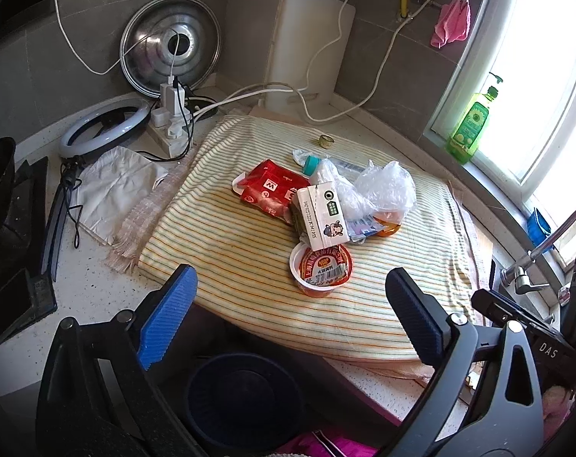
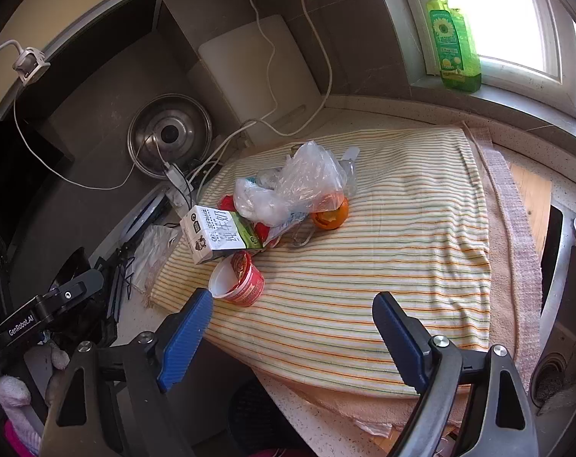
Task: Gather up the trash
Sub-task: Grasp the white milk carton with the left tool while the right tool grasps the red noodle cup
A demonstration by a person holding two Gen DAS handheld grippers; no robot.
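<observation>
Your left gripper [image 1: 292,314] and right gripper [image 2: 293,327] both hang wide open, holding nothing, at the near edge of the striped cloth [image 1: 227,243]. On it, the trash sits heaped: red sauce cup [image 1: 321,270], white milk carton [image 1: 320,215], crumpled clear plastic bag [image 1: 383,186], red wrapper [image 1: 271,190].

Cloth [image 1: 250,266] ahead of jaws: cream with thin orange and green stripes. Cup [image 1: 321,271] between jaws, just beyond: red and white, red-orange printed lid. Carton [image 1: 320,215] behind cup: white, green side. Wrapper [image 1: 271,190] left of carton: red, white lettering. Bag [image 2: 307,182]: clear plastic. Bottle [image 2: 453,42] far right: green, sunflower label. Rag [image 1: 452,23]: pink. Desk [image 1: 82,266]: white, speckled. Pads on jaws: blue, ribbed.
</observation>
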